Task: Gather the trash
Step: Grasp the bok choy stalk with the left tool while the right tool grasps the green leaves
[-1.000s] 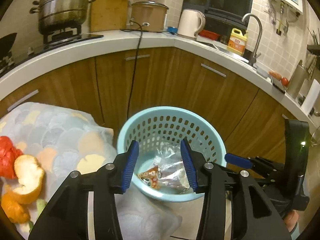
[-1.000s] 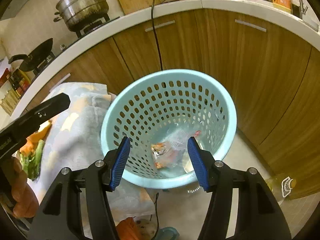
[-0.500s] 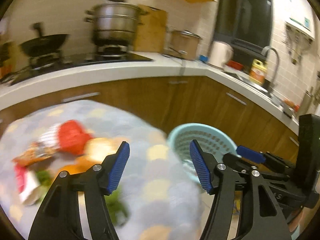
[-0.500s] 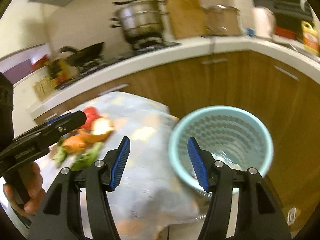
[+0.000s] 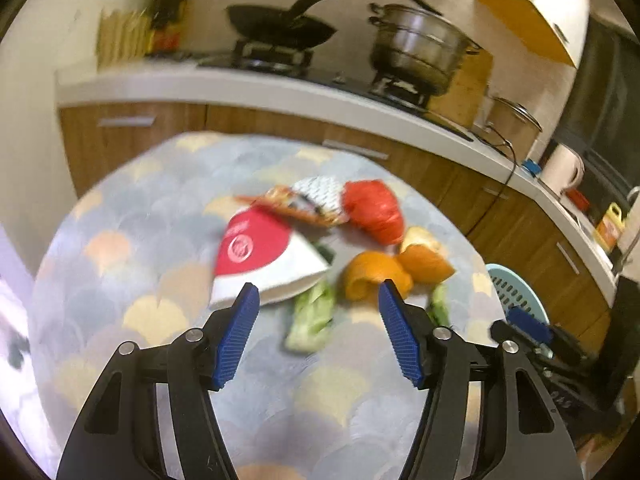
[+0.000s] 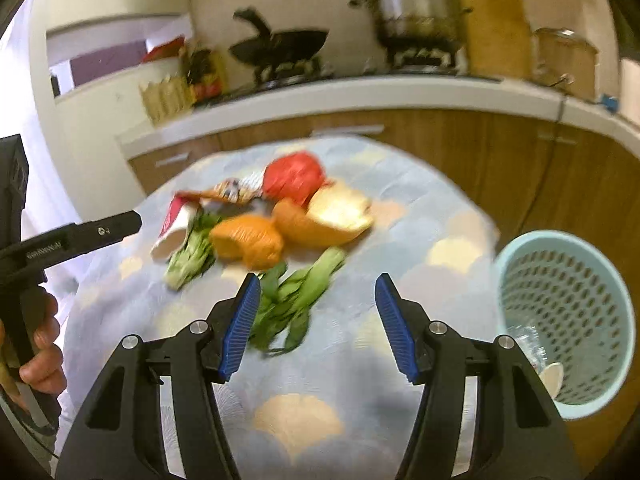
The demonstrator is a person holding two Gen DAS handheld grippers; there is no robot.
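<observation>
A pile of trash lies on a table with a scalloped-pattern cloth [image 5: 120,280]: a red and white paper cup [image 5: 264,256], a snack wrapper [image 5: 300,206], a red plastic bag [image 5: 374,210], orange peels [image 5: 376,276] and green vegetable scraps [image 5: 312,318]. My left gripper [image 5: 318,332] is open and empty, just short of the cup and greens. My right gripper [image 6: 316,320] is open and empty over a leafy green [image 6: 296,300]. The pale blue perforated basket [image 6: 568,320] stands at the table's right, holding clear plastic.
A curved kitchen counter [image 5: 280,88] with wooden cabinets runs behind the table, carrying a black wok [image 5: 280,28] and a steel pot [image 5: 420,52]. The right gripper's tip [image 5: 528,324] shows at the right of the left wrist view. The view is motion-blurred.
Both grippers have swung left, away from above the basket to over the table's trash pile. Both stayed open and empty.
</observation>
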